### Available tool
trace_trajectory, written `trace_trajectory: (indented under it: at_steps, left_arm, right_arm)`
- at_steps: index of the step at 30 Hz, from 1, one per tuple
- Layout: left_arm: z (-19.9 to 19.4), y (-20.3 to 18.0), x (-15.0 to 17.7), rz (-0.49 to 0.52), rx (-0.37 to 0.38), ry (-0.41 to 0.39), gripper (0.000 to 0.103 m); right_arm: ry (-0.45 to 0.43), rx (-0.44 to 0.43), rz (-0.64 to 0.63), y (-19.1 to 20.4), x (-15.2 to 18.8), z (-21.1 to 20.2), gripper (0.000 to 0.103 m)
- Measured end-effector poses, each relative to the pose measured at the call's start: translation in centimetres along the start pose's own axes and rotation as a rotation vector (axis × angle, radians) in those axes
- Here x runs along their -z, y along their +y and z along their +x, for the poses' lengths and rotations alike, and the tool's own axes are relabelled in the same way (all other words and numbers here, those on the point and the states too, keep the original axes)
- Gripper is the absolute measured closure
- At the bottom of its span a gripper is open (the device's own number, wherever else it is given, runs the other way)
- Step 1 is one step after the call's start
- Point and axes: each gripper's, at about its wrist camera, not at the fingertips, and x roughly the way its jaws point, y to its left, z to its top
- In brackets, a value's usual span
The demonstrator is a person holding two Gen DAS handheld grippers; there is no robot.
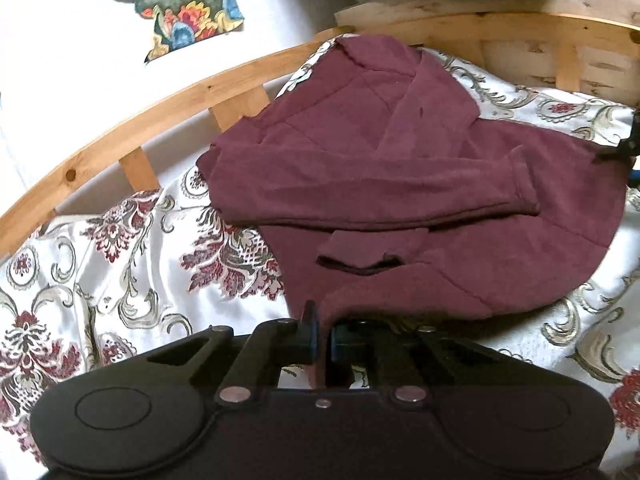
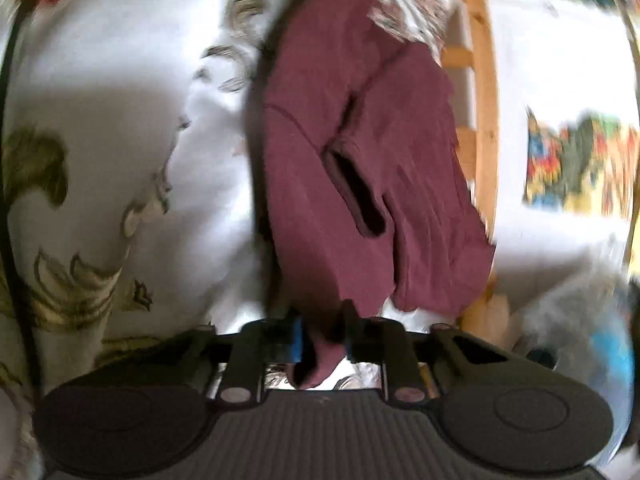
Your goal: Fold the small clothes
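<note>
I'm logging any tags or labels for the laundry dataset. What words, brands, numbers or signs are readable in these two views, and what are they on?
None can be read in either view.
Maroon long-sleeved knit top: no tag, print or logo shows.
Cream floral-patterned bedspread: ornament only, no lettering.
Colourful painted picture on the white wall: shapes only; blurred in the right wrist view.
Black left claw and right claw: no markings visible.

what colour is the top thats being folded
The top is plain maroon, with no print on it. It shows best in the left wrist view.
</note>
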Motion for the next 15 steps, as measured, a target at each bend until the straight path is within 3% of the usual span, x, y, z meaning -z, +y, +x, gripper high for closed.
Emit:
trace_trajectory:
  at_steps: [2, 7, 10, 15]
  left_arm:
    - [-1.0, 0.3, -0.4, -0.001, 0.001, -0.011, 0.098]
    - [-4.2, 1.5, -1.9, -0.047, 0.026, -0.011, 0.098]
    - [-6.9, 1.6, -2.3, -0.016, 0.016, -0.017, 0.098]
    - [-11.7, 1.3, -2.0, 0.050, 0.042, 0.029, 0.098]
  right_arm:
    - [0.031, -0.028, 0.108, -1.4, -0.3, -0.3, 0.094]
    - [0.057, -0.061, 0.364, -6.4, -1.3, -3.2, 0.097]
    - [0.047, -0.060, 0.432, -8.5, -1.3, -5.3, 0.097]
    - [0.043, -0.154, 0.528, -10.1, -1.0, -10.2, 0.097]
